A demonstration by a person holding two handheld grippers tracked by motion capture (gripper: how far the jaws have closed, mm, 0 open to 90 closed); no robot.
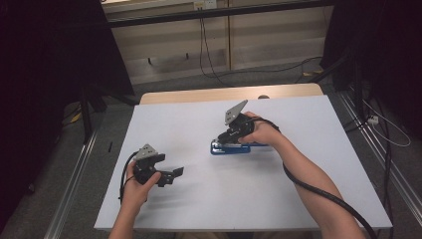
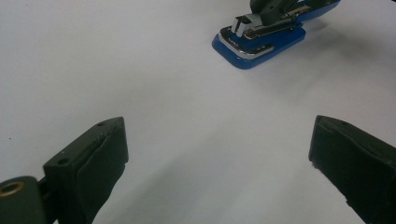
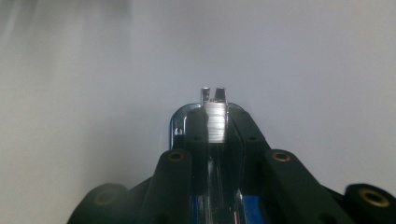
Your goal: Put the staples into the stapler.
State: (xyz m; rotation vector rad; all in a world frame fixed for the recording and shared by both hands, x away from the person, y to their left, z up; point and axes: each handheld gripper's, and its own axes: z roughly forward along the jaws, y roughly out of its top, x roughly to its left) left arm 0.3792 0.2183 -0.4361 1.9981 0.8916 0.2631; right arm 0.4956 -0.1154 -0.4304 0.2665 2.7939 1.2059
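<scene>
A white desk (image 1: 199, 209) with a wooden far edge fills the frame's centre. Grey floor (image 1: 164, 84) surrounds it; cables (image 1: 205, 55) trail across the top. Dark curtains (image 1: 45, 64) hang upper left and upper right.

Black fingers (image 2: 93, 158); brass screws; grey plates.

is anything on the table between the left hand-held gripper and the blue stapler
Nothing visible. Bare white table lies between the open left hand-held gripper and the blue stapler, which the right hand-held gripper is shut on.
</scene>
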